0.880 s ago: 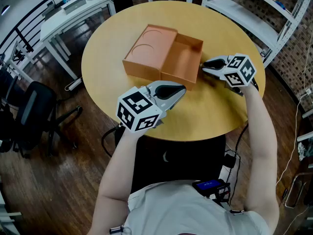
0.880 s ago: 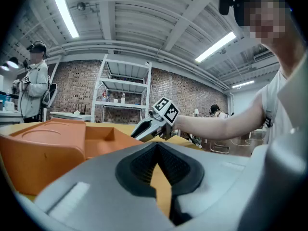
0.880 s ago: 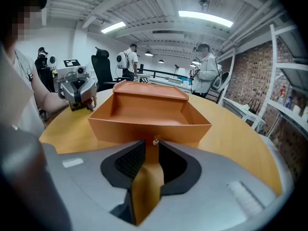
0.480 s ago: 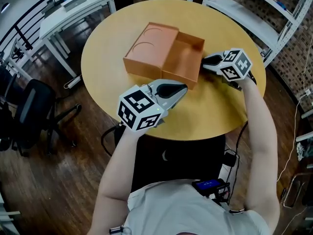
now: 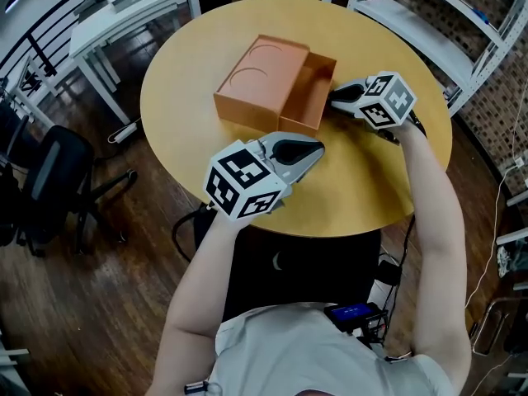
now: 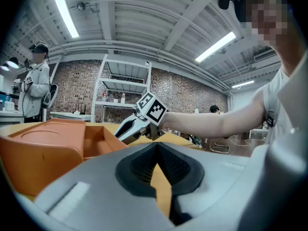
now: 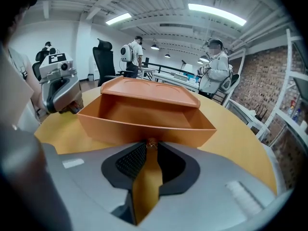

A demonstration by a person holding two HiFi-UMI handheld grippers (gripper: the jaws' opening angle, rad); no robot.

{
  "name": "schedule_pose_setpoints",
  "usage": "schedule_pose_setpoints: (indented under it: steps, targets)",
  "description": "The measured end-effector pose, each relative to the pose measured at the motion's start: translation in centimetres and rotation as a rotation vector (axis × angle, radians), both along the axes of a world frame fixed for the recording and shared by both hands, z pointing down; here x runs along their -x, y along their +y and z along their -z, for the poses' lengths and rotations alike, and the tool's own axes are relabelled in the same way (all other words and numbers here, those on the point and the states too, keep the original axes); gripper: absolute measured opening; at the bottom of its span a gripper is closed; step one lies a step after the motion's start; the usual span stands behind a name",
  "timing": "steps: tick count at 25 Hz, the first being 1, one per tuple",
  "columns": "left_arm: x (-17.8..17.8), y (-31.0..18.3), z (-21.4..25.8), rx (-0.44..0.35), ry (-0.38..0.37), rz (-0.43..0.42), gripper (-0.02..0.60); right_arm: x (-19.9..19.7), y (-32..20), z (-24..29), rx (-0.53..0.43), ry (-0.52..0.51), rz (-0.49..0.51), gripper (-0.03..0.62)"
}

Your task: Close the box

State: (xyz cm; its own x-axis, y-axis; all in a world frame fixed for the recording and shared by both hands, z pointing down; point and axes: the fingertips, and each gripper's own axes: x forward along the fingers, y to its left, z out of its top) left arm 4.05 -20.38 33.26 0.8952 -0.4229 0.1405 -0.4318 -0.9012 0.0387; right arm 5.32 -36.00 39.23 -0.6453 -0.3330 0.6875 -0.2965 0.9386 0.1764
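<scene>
An orange box sleeve (image 5: pixel 260 77) lies on the round table with its orange tray (image 5: pixel 309 97) sticking out to the right, partly slid in. My right gripper (image 5: pixel 334 96) is shut, tips against the tray's outer end wall (image 7: pixel 144 126), nothing between its jaws. The left gripper (image 5: pixel 318 148) hovers shut and empty just in front of the tray's near side, not touching it. From the left gripper view the sleeve (image 6: pixel 48 148) fills the left and the right gripper (image 6: pixel 118 134) meets the tray end. The right gripper view shows the left gripper (image 7: pixel 72 107) beside the tray.
The table's rim (image 5: pixel 346 225) runs close under my arms. A white shelf rack (image 5: pixel 429 23) stands at the right, a white desk (image 5: pixel 124 15) at the upper left and a black chair (image 5: pixel 49 180) on the left. People stand in the background.
My right gripper has moved left against the tray's end, and the tray has slid further into the sleeve. The left gripper has drifted slightly right and stays clear.
</scene>
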Motion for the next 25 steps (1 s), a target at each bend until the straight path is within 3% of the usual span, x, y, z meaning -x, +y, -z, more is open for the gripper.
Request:
schedule_pose_setpoints:
  steps: [14,20,25]
  targets:
    - [0.2,-0.1,-0.2,0.001,-0.006,0.002,0.000,7.3,-2.0,-0.2,0.011,-0.044,0.029,0.075]
    - [0.3,-0.1,-0.3,0.000,-0.006,0.003,0.000,8.0,-1.6,-0.3,0.003,-0.056,0.039,0.078]
    - [0.3,-0.1,-0.3,0.002,-0.005,0.000,0.000,5.9,0.5,0.3,0.010,-0.107,0.053,0.117]
